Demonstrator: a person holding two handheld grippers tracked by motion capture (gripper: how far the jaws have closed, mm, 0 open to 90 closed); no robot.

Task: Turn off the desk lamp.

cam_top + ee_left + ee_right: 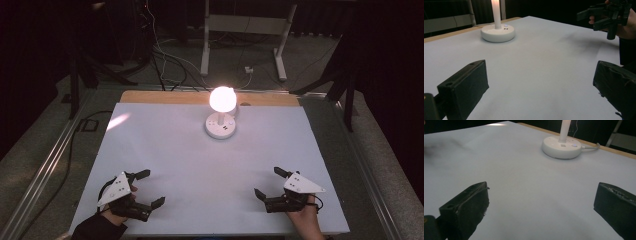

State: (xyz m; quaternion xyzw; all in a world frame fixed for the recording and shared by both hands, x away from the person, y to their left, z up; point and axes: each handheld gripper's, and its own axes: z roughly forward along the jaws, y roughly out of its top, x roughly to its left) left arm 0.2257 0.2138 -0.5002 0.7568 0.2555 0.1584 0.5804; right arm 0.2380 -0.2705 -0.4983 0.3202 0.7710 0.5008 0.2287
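A white lamp [221, 112] with a round base and a glowing globe stands lit at the back middle of the white table [200, 165]. Its base [498, 32] is far ahead in the left gripper view, and its base [561, 147] is up to the right in the right gripper view. My left gripper [150, 188] rests near the front left edge, jaws wide apart with nothing between them. My right gripper [268, 183] rests near the front right edge, also open and empty. The right gripper [594, 18] is seen far off in the left gripper view.
A wooden strip [165, 96] runs along the table's far edge. The lamp's cable [591, 146] leads off behind its base. Metal rails [45, 165] flank the table, and a white frame [245, 30] with cables stands on the dark floor beyond.
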